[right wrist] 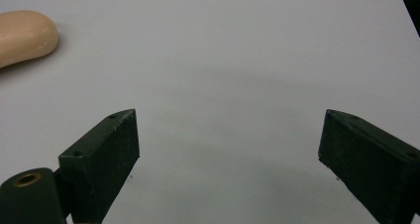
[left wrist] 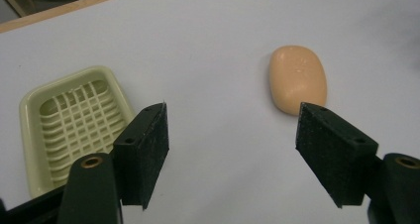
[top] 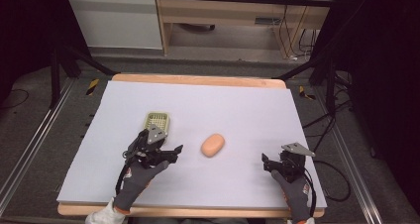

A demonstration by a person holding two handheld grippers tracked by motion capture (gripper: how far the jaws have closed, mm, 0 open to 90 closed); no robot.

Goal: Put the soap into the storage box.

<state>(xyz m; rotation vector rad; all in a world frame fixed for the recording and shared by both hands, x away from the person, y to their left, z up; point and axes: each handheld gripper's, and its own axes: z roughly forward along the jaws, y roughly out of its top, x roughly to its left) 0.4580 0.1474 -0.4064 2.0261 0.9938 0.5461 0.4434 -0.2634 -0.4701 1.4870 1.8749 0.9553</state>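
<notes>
Pale-green soap dish [left wrist: 74, 127] sits empty, orange soap [left wrist: 297, 79] apart; both grippers gape wide.

White-topped table [top: 247, 110]; soap [top: 212, 144], soap dish [top: 157, 120]

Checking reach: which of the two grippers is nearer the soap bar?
The left gripper; its open jaws nearly reach the soap bar, while the right gripper sits farther off.

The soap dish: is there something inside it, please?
The soap dish holds nothing: its slotted grid floor is bare. The near corner is covered by a left gripper finger. The soap lies apart on the table.
</notes>
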